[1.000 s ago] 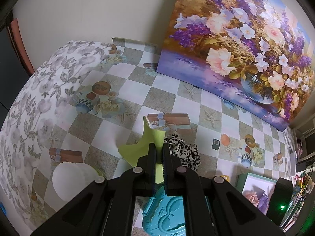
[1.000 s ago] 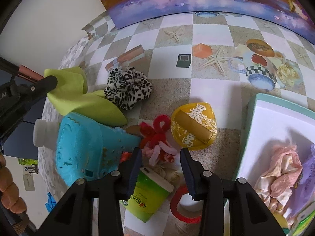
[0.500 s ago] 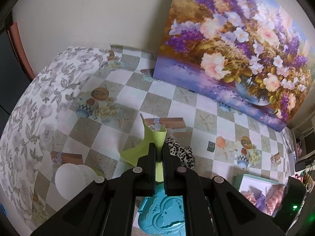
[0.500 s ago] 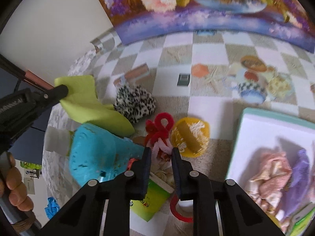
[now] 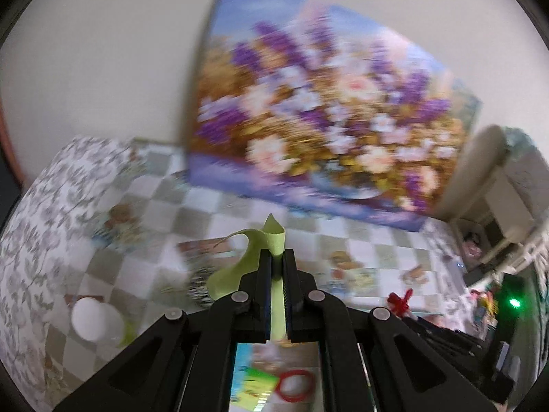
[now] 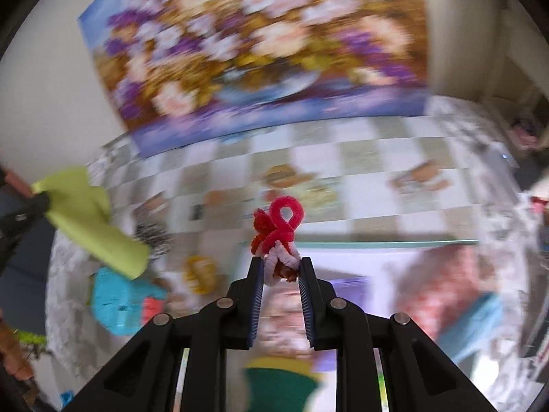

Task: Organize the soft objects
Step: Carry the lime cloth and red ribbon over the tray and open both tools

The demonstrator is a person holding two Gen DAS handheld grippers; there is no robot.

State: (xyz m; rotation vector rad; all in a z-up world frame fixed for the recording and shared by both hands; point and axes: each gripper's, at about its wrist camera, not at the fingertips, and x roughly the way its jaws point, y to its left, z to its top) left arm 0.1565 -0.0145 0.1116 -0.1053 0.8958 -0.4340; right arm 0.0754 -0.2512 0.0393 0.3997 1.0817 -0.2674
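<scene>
Two loops: red-pink chenille twist (image 6: 279, 230), fuzzy, knotted.

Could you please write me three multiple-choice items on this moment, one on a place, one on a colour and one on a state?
1. Where is the green cloth?
A. in the left gripper
B. in the box
C. on the floor

2. What colour is the top loop of the fuzzy ornament?
A. blue
B. red
C. black

3. How is the right gripper?
A. open and empty
B. not in view
C. shut on the ornament

Answers: A, the cloth stands between the left jaws; B, the loop is red above pale strands; C, the jaws pinch its base.
</scene>
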